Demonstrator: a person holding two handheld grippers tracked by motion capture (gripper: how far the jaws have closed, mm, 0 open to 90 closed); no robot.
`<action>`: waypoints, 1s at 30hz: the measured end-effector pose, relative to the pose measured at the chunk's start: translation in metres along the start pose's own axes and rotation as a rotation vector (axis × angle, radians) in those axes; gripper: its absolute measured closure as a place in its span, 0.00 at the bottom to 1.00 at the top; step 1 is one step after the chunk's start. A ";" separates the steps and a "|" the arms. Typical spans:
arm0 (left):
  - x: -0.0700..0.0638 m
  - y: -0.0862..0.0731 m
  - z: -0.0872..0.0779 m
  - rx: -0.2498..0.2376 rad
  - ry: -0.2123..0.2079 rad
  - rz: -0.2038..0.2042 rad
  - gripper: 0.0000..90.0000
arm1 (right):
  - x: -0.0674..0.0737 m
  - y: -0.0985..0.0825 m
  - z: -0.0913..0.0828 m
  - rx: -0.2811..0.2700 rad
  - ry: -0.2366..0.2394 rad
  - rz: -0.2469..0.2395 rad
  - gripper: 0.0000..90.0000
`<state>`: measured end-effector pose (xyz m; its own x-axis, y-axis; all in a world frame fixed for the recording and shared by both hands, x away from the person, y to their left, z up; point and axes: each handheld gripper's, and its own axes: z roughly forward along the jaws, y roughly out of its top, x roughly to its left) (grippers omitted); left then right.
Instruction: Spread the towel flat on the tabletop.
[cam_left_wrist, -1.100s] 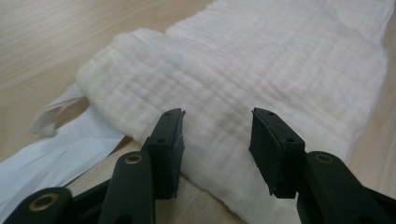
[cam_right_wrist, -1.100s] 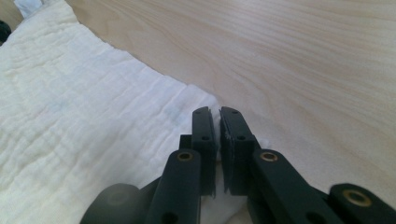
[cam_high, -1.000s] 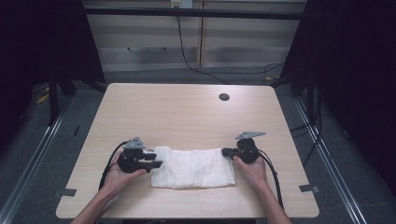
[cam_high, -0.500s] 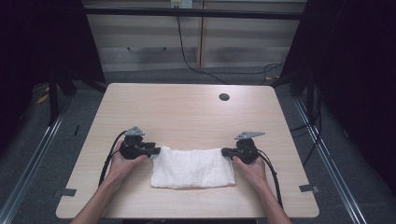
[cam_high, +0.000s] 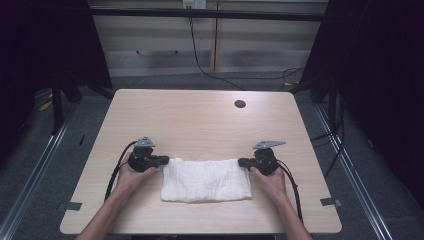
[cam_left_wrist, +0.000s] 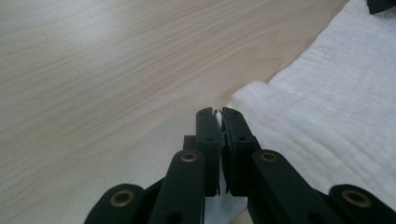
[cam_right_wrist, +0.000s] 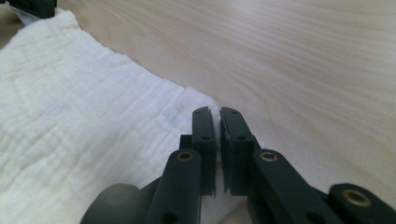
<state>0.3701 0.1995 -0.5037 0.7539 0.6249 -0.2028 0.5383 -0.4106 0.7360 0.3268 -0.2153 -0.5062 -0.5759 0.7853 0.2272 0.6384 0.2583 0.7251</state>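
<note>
Light wood table (cam_high: 200, 125), centre frame; round dark grommet hole (cam_high: 240, 104) upper right of tabletop; pale cabinet (cam_high: 200, 45) with dangling cable (cam_high: 200, 57), top.

One white cloth (cam_high: 206, 180) lies folded on the one tabletop (cam_high: 200, 125). Two claws, the left claw (cam_high: 161, 162) and the right claw (cam_high: 243, 162), stand at the cloth's two ends. One dark hole (cam_high: 240, 104) sits beyond the cloth.
</note>
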 end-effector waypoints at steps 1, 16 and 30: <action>0.000 0.000 -0.002 -0.006 0.000 -0.003 0.96 | -0.001 0.001 -0.002 -0.011 0.006 0.001 0.95; -0.002 0.013 -0.028 -0.149 -0.031 -0.056 0.96 | 0.001 0.022 -0.033 -0.133 0.023 -0.008 0.95; -0.005 0.045 -0.046 -0.225 -0.015 -0.030 0.96 | -0.009 0.049 -0.057 -0.199 0.009 -0.018 0.96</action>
<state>0.3732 0.2085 -0.4401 0.7454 0.6237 -0.2353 0.4642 -0.2323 0.8547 0.3346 -0.2419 -0.4356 -0.5911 0.7766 0.2179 0.5152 0.1556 0.8428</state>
